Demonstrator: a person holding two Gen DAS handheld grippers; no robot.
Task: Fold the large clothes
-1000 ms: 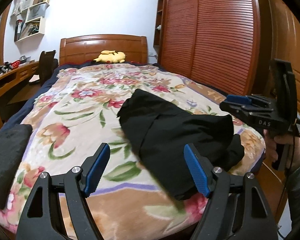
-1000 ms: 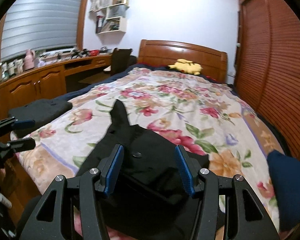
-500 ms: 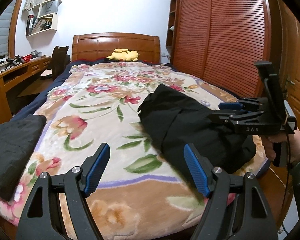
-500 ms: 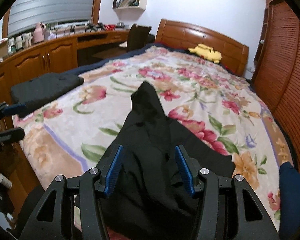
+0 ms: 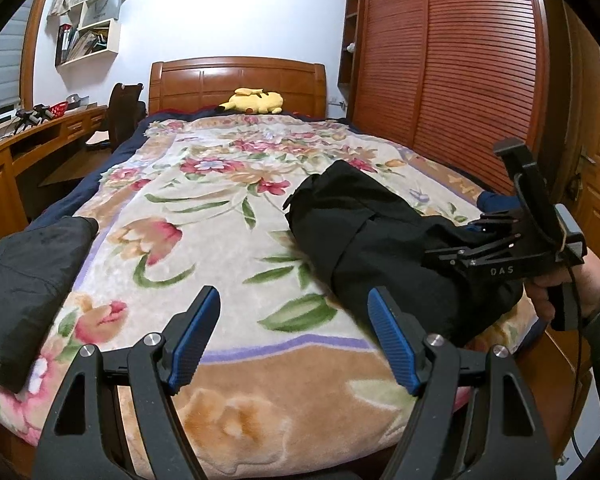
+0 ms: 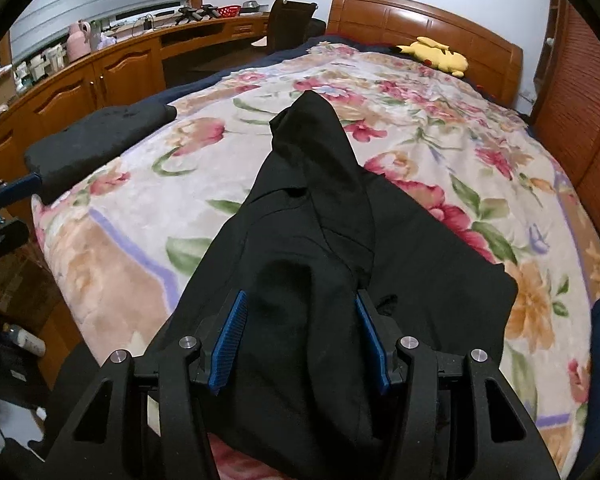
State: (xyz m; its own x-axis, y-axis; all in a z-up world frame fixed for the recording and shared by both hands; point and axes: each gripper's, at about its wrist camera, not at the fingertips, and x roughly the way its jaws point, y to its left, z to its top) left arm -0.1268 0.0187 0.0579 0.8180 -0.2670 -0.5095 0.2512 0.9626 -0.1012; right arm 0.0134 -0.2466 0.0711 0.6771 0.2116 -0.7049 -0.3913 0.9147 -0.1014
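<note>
Moved: right gripper (image 6: 300, 340) now down into black garment (image 6: 340, 220), jaws apart w/ cloth between, unclamped. Left gripper (image 5: 294, 332) apart, empty. Grab pending.

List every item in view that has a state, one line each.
left gripper: open, empty, above the bed's foot.
right gripper: open, fabric bunched between its fingers.
black garment: crumpled, unfolded, on the floral blanket.
dark folded garment: folded, at the bed's left corner.
wardrobe doors: closed.
</note>
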